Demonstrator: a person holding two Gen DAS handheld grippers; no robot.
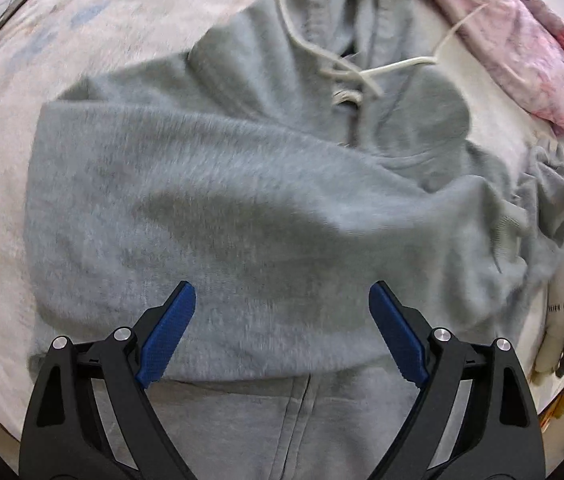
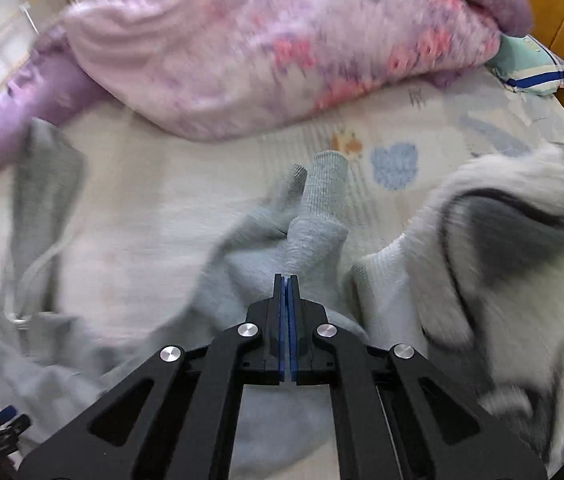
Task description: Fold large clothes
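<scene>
A grey zip hoodie (image 1: 241,200) lies on the bed, one sleeve folded across its chest, white drawstrings (image 1: 346,68) near the collar. My left gripper (image 1: 282,300) hovers open and empty above the folded sleeve. In the right wrist view the hoodie's other sleeve (image 2: 277,248) lies bunched on the sheet, its ribbed cuff (image 2: 324,184) pointing away. My right gripper (image 2: 286,280) is shut on this sleeve just behind the cuff. The left gripper's tip shows at the lower left of the right wrist view (image 2: 1,424).
A pink floral quilt (image 2: 282,48) is heaped at the back of the bed. A white and grey patterned garment (image 2: 502,280) lies to the right of the sleeve. A pale printed bedsheet (image 2: 141,220) covers the bed. A small teal pillow (image 2: 534,64) is far right.
</scene>
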